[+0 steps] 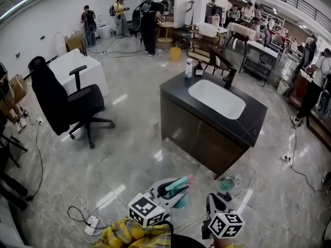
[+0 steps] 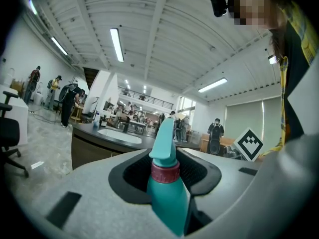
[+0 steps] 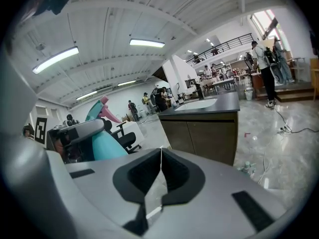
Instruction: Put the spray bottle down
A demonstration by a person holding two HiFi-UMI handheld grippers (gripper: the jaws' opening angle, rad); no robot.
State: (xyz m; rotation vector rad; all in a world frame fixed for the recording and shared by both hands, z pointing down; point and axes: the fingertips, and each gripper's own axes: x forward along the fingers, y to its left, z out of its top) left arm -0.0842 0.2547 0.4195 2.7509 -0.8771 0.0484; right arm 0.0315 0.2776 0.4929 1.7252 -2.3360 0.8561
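A teal spray bottle [image 1: 178,189] with a red collar and pink trigger tip sits between the jaws of my left gripper [image 1: 173,191], low in the head view above the grey floor. In the left gripper view the spray bottle [image 2: 164,188] stands upright, nozzle up, with the left gripper [image 2: 167,171] shut on its neck and shoulders. My right gripper [image 1: 214,201] hangs just right of it, jaws together. In the right gripper view the right gripper [image 3: 161,156] is shut, with only a thin pale seam between the pads. The bottle [image 3: 102,146] shows at that view's left.
A dark cabinet counter [image 1: 178,89] with a white sink basin [image 1: 216,98] stands ahead on the right, small bottles [image 1: 189,68] at its far corner. A black office chair [image 1: 62,102] and white table [image 1: 77,66] are at left. Cables and a power strip [image 1: 92,222] lie near my feet. Several people stand far back.
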